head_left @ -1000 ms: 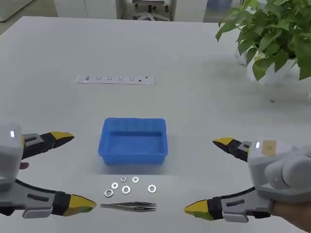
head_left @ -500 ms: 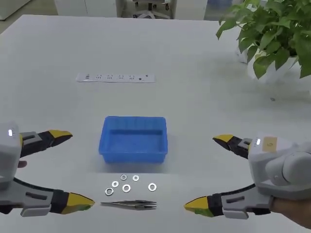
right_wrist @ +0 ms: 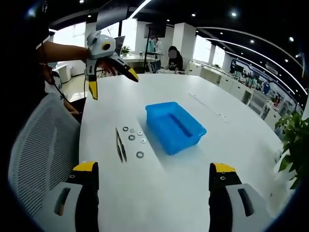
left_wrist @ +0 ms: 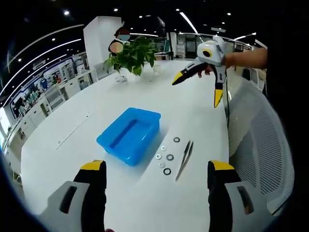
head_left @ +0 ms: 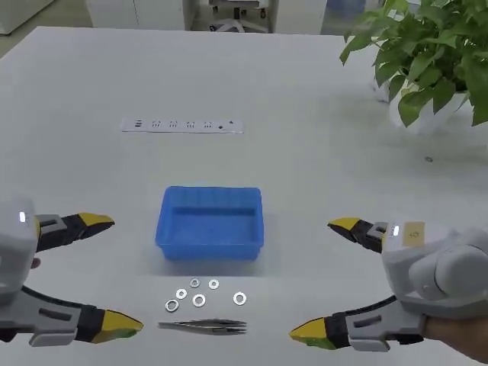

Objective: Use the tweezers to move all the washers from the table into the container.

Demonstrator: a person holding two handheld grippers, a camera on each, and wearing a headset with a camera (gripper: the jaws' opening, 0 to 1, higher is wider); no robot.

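One white table point(head_left: 305, 114) carries everything here. A leafy potted plant point(head_left: 427, 46) stands at its far right corner. Nearer the person, the left gripper point(head_left: 120, 274) and the right gripper point(head_left: 316, 278) hover above the tabletop on either side of the work, well apart from each other. Each has its yellow-tipped jaws spread wide and grips nothing. Between them, slightly farther off, sits the blue rectangular container point(head_left: 210, 250), open at the top, with nothing visible inside. Beyond it a white power strip point(head_left: 183, 126) lies flat on the table. The tweezers point(head_left: 204, 325) lie on the table at the near edge, roughly parallel to the container's front wall, untouched by either gripper. Six washers point(head_left: 199, 300) rest in a loose cluster on the table between the tweezers and the container, outside it.
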